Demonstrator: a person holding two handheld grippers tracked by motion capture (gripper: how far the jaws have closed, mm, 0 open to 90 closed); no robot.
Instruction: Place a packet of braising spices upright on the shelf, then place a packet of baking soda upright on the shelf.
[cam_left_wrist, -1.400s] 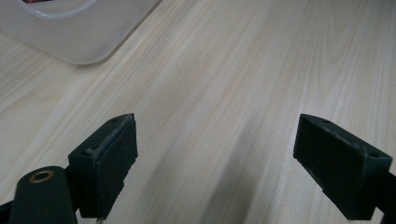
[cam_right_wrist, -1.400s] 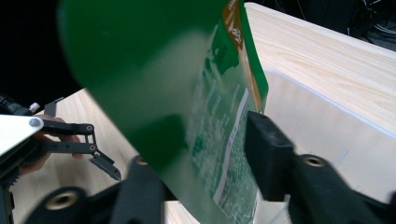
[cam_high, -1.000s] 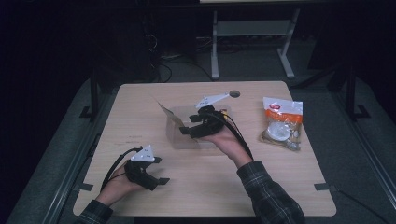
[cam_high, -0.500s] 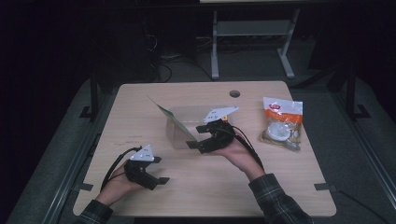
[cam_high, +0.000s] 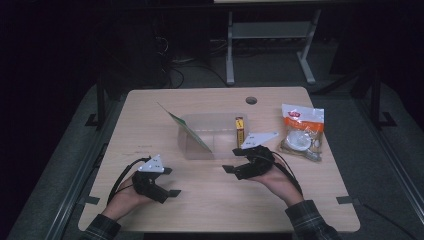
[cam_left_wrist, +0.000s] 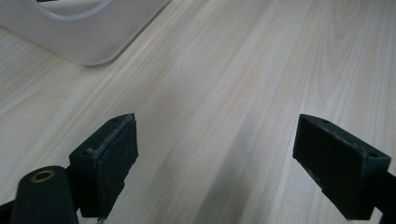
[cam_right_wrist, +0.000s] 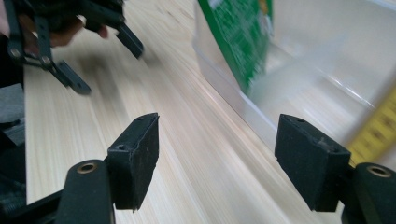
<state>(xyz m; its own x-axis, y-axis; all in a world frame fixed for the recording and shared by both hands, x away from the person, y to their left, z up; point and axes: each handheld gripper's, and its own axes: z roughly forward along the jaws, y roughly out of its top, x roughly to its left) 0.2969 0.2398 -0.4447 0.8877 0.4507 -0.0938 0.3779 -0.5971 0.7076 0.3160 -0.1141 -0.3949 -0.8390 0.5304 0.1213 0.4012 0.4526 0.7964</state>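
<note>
A clear plastic box (cam_high: 220, 142) stands mid-table. A flat green packet (cam_high: 187, 131) leans tilted at its left end, sticking up past the rim. A yellow bar (cam_high: 239, 131) rests near the box's right end. My right gripper (cam_high: 231, 160) hovers just in front of the box's near right corner. Its jaws are open and empty, and it faces the clear box (cam_right_wrist: 303, 70), the green packet (cam_right_wrist: 238, 37) and the yellow bar (cam_right_wrist: 378, 133). My left gripper (cam_high: 172, 181) rests at the near left of the table, open with nothing between its jaws (cam_left_wrist: 217, 140).
An orange and white snack bag (cam_high: 302, 132) lies to the right of the box. A round cable hole (cam_high: 251, 100) sits near the table's far edge. The box's rounded corner (cam_left_wrist: 93, 37) lies ahead of the left gripper. Bare wood spreads between both hands.
My right hand has drawn back from over the box toward the near right and come lower. The box with the yellow bar now lies uncovered. The left hand has stayed put.
</note>
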